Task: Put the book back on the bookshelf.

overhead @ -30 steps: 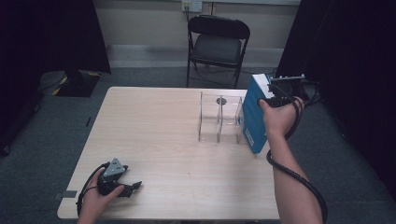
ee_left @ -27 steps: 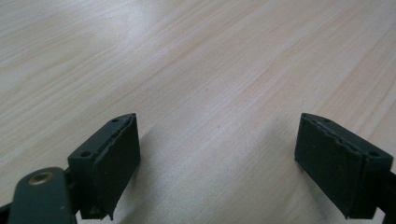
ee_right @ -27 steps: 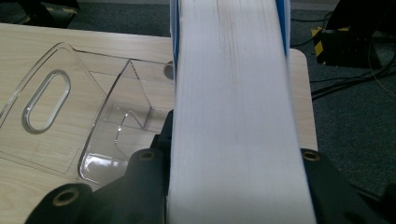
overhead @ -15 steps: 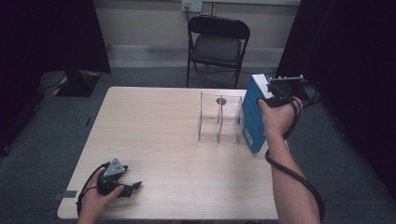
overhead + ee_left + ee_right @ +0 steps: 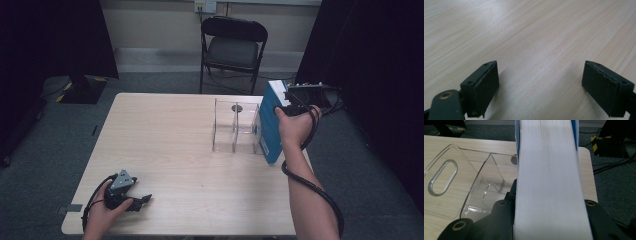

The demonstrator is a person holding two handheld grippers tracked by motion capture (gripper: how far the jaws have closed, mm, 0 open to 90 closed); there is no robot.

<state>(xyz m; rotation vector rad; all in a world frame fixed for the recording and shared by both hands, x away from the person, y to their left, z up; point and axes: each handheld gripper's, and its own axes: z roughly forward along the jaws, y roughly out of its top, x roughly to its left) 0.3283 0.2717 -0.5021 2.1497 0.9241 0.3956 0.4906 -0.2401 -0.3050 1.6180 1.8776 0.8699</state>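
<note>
A thick book with a blue cover [image 5: 269, 127] stands upright at the table's right edge, right beside a clear plastic rack [image 5: 234, 125]. My right gripper [image 5: 286, 104] is shut on the book near its top. In the right gripper view the book's white page edge [image 5: 549, 177] runs up between the jaws, with the rack [image 5: 474, 185] to its left. I cannot tell whether the book's lower corner touches the table. At the front left corner my left gripper [image 5: 141, 202] rests on the wooden table [image 5: 170, 135], open, with bare wood [image 5: 536, 30] between its jaws [image 5: 540, 75].
A black folding chair [image 5: 232, 47] stands behind the table's far edge. Dark curtains hang at both sides. Cables lie on the floor to the right [image 5: 609, 165]. The rack has two open compartments and a small dark hole in the tabletop behind it [image 5: 236, 107].
The right hand has edged the book slightly left, closer to the clear rack. The left gripper has stayed where it was.
</note>
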